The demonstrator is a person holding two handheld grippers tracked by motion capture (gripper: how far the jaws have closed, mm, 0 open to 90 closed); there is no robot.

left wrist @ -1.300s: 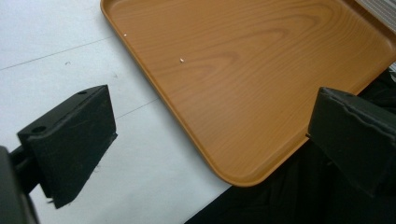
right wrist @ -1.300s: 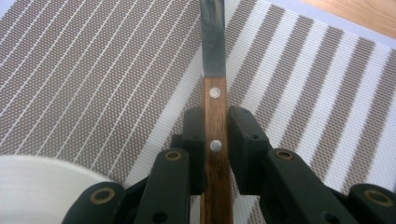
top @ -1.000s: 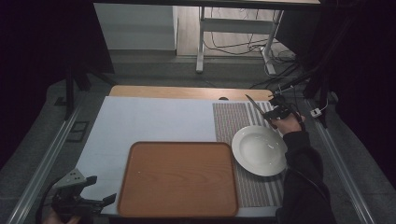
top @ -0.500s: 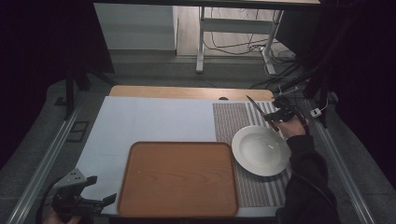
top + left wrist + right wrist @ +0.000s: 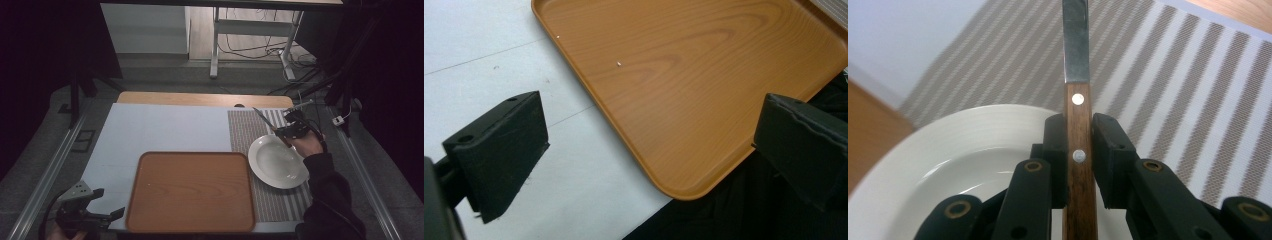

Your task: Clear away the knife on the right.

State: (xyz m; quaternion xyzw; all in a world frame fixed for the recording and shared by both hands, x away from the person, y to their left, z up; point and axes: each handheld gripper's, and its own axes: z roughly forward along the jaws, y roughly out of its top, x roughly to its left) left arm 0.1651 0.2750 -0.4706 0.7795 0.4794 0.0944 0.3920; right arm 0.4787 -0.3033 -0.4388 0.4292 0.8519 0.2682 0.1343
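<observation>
Right tool (image 5: 1079,150) clamped; left tool (image 5: 649,145) apparently agape.

The high view is dimly lit; its left and right margins are lost in near-black, and only the pale blue desk (image 5: 165,130) and the floor beyond its far edge are lit, softly and without hard shadows. Brighter, even light is seen in both claw views. A faint sheen is carried by the round white ceramic plate (image 5: 948,150), and the nearest black claw parts are slightly blurred.

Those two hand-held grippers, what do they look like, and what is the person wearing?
Both are black. The left gripper has blocky matte jaws, a grey three-cornered plate and a trailing cable. The right gripper has linked arms with brass-coloured rivets. The sleeve is dark.
</observation>
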